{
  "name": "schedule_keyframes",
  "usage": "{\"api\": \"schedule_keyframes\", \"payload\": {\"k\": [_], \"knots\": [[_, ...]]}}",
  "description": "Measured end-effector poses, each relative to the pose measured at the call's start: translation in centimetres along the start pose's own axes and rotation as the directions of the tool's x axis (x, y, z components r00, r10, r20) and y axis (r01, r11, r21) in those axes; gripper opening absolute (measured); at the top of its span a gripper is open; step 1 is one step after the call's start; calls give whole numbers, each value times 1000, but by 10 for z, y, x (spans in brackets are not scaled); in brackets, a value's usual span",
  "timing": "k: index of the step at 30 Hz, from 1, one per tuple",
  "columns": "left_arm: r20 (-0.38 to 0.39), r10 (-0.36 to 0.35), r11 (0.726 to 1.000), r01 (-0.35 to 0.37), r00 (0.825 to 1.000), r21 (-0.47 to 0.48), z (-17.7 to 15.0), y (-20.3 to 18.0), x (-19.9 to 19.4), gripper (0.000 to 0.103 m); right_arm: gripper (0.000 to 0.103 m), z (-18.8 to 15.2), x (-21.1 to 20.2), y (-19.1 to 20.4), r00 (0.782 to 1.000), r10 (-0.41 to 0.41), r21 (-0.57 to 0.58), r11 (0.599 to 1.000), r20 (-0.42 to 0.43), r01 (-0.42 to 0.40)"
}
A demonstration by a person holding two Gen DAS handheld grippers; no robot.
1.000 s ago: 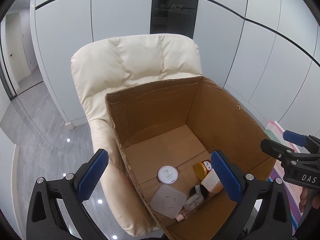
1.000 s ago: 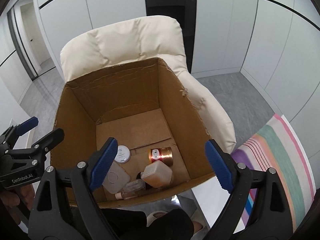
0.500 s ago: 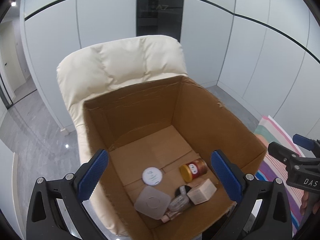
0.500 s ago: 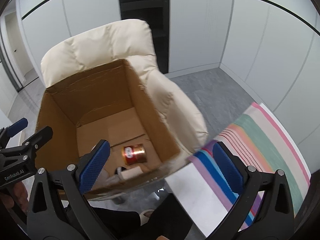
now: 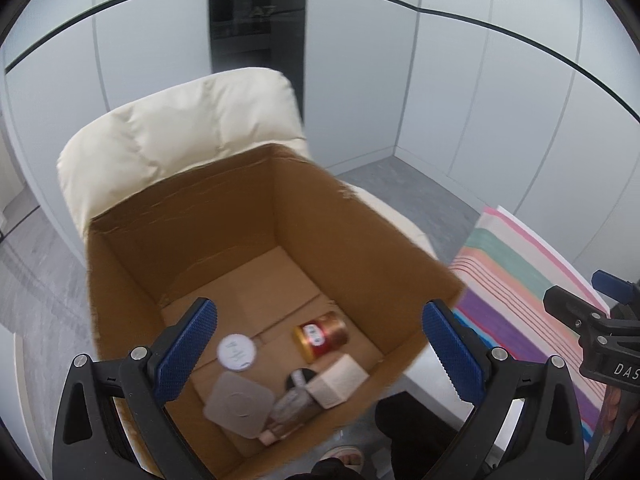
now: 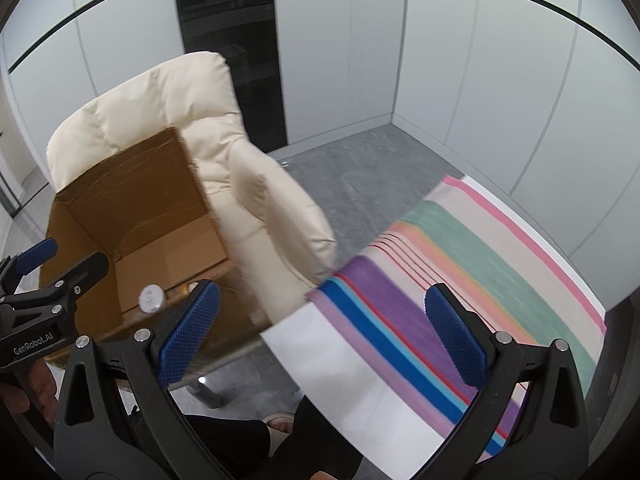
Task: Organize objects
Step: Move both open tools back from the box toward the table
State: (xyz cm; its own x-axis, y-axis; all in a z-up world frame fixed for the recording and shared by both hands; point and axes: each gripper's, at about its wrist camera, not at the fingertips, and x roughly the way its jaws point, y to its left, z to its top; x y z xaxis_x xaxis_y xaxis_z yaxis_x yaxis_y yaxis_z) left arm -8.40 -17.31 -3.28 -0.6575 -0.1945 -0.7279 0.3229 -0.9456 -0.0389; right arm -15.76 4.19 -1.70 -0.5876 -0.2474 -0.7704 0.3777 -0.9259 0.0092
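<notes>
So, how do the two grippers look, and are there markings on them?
Both are black plastic clamp frames with silver screws and two blue, cross-hatched pads. The left gripper carries white letters "GenRobot.AI" on its side, read in the right wrist view. The right gripper shows "DAS" in white, cut off at the picture edge, in the left wrist view. No cables show. The person wears dark trousers.

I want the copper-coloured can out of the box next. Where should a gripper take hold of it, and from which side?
Grip the copper can across its round body, coming straight down from above. It lies on its side on the floor of the cardboard box, so the curved sides face outward. The beige box sits close beside its near side, so the pads are probably best closed mid-body, clear of it.
</notes>
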Motion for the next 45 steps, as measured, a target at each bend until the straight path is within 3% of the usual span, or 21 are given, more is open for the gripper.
{"api": "schedule_keyframes", "payload": {"k": [14,23,26,28,30,34,40,45], "knots": [[-15,-86,991,87,996,103,-6,-78,-3,103,103,-23,-25,-82,995,-103,146,984,-2,102],[-23,-131,978,133,991,160,-22,-109,-36,103,103,-44,-61,-116,986,-168,224,960,-8,166],[-41,-132,975,137,990,178,-32,-113,-49,103,103,-58,-80,-121,984,-175,248,953,-9,172],[-53,-79,981,87,995,175,-44,-114,-55,103,103,-74,-92,-121,983,-181,250,951,-22,181],[-82,-88,977,102,993,185,-61,-114,-62,103,103,-91,-102,-121,986,-161,262,950,-47,168],[-136,-101,970,128,986,207,-84,-114,-75,103,103,-122,-123,-113,978,-197,214,955,-62,206],[-89,-142,963,158,986,220,-91,-115,-107,103,103,-153,-156,-107,972,-227,214,948,-67,236],[-72,-133,963,146,989,227,-106,-111,-125,103,103,-171,-173,-103,968,-240,235,939,-73,250]]}}
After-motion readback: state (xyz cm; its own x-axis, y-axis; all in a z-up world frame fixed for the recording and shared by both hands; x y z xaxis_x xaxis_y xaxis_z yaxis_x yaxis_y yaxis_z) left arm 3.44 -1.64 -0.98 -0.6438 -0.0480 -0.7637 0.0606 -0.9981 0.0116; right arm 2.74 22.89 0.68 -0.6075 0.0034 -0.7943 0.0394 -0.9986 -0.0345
